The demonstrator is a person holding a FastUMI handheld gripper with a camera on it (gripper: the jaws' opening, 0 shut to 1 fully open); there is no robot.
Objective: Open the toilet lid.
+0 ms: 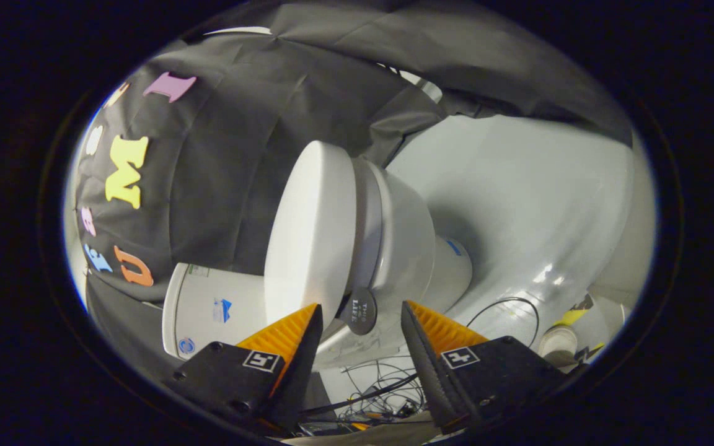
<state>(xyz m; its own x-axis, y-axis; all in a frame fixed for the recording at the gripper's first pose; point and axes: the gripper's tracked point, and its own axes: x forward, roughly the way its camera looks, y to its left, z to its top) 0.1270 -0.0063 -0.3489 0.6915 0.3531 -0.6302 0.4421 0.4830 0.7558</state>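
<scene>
Jaws: apart, nothing between them; gripper point(360, 322) rolled sideways, so the toilet appears tipped over. Orange-faced fingers point(286, 334) bracket the toilet's front end.

Toilet lid point(310, 232): white, down against the seat point(366, 223); its flat top faces 9 o'clock. Front edge lies just ahead of the jaws, toward 11 o'clock of the gap.

Lid tab: small dark round tab point(360, 310) hangs at the lid's front lip, dead ahead between the fingertips, slightly beyond them. Not touched.

Bowl point(406, 241): at 3 o'clock of the lid, pedestal point(453, 266) beyond it.

Tank point(208, 306): at 8 o'clock of the lid, behind the left finger.

Floor point(518, 204): pale, glossy, at 2 to 3 o'clock; thin black cable point(506, 303) looped on it near the right finger. Tangle of wires point(382, 387) low between the fingers.

Step in hand (judged): approach and line-up on the lid's front edge; lid not yet lifted.

Next move calls for (judged): advance until the tab or lid lip sits between the fingers, close on it, then swing the lid away from the seat about its hinge toward the tank. Keep the seat out of the grip, or it rises with the lid.
</scene>
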